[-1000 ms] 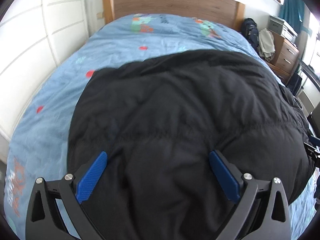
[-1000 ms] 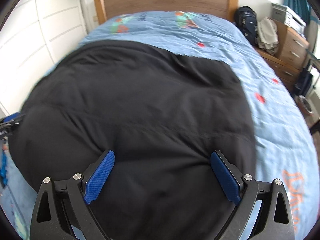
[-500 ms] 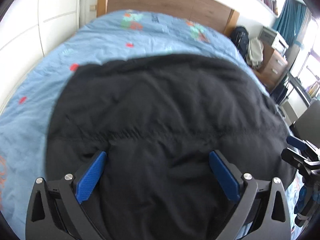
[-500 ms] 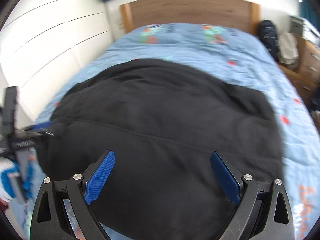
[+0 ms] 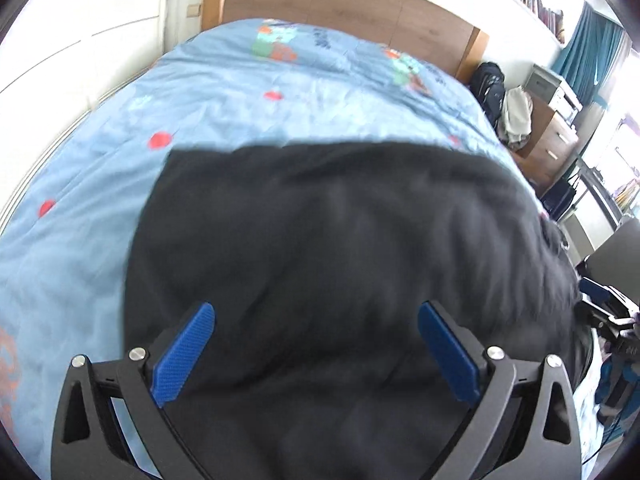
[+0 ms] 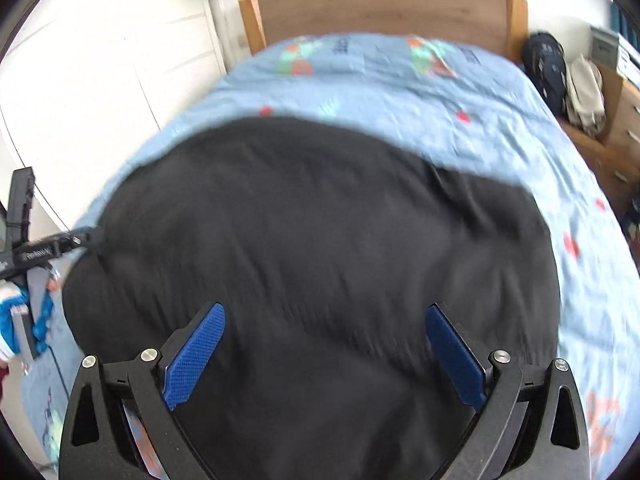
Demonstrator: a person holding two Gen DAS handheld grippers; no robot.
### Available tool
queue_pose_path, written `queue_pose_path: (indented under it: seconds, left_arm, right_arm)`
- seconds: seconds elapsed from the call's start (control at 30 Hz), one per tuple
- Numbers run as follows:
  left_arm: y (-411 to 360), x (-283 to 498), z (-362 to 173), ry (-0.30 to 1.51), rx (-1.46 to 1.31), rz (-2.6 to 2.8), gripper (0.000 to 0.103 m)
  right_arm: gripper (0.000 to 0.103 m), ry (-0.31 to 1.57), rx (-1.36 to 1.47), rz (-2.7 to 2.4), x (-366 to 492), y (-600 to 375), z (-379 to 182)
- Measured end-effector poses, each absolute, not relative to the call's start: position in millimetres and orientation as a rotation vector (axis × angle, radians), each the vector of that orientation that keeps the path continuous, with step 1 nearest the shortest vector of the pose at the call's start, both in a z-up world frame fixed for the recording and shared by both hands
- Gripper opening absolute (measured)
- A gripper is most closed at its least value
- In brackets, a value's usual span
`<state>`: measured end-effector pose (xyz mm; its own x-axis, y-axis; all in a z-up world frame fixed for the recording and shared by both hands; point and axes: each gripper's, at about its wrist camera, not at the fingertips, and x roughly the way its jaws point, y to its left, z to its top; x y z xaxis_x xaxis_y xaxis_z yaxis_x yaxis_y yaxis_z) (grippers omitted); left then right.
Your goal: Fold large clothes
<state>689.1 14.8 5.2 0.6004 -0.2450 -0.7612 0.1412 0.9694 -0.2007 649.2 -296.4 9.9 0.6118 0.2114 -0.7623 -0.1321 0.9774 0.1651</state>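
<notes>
A large black padded jacket (image 5: 340,240) lies spread across the near half of a blue bed cover (image 5: 280,96). My left gripper (image 5: 316,316) hovers open over its near left part, the blue pads (image 5: 184,352) wide apart with nothing held. My right gripper (image 6: 325,316) hangs open the same way over the jacket (image 6: 320,220) nearer its right side. At the left edge of the right wrist view, the left gripper (image 6: 44,250) shows, its tip at the jacket's left border. The right gripper (image 5: 604,312) peeks in at the right edge of the left wrist view.
A wooden headboard (image 5: 340,8) closes the far end of the bed. White panelled doors (image 6: 100,60) run along the left side. To the right stand a dark backpack (image 6: 546,68), a pile of pale cloth (image 6: 584,88) and a wooden dresser (image 5: 552,144).
Both views have swung and drawn back a little, so more blue cover shows beyond the jacket. Each gripper now appears at the edge of the other's view. Both stay open.
</notes>
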Motion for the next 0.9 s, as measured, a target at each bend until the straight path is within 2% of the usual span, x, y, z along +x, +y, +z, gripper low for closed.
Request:
queue_pose_path:
  seconds: [0.13,0.33,0.9]
  left_arm:
    - [-28.8,736.8,4.4,0.916,-0.099,-0.238,0.103]
    - [-50.7,798.8,-24.6,0.959,-0.068,-0.156,0.103]
    - [-65.7,867.4,-73.6,1.058,-0.077,-0.122,0.103]
  right_arm:
    - [0.099,0.864,0.094,0.207,699.2,-268.2,16.0]
    - [0.099,0.949,0.157,0.162,764.1,-263.2,-25.9]
    - [0.102,1.011,0.259,0.116,827.8,-288.4,-76.3]
